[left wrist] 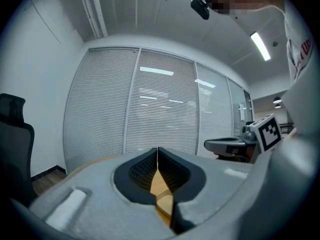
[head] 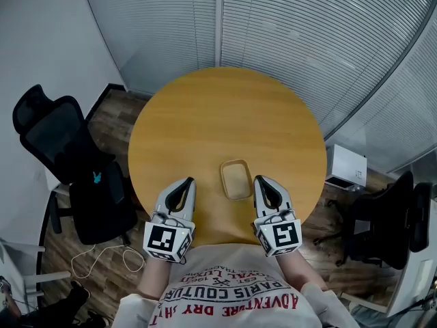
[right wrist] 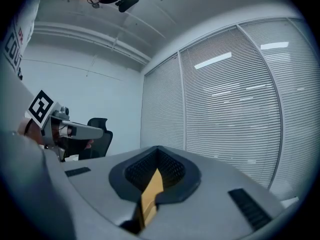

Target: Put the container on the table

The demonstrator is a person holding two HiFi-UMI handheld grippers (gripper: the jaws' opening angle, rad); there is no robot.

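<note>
We see the container [head: 235, 179] lying flat on the round wooden worktop [head: 225, 108], near its front edge, between our two grippers and touching neither; the left gripper [head: 188, 182] is clenched on nothing, its jaws meeting at the tips; the right gripper [head: 259, 180] is likewise clenched and empty; a black chair [head: 48, 135] stands left of the worktop.

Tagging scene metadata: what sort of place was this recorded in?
Most likely a small office meeting room. It has a round wooden table, black office chairs on either side of it, and horizontal blinds covering the walls behind.
</note>
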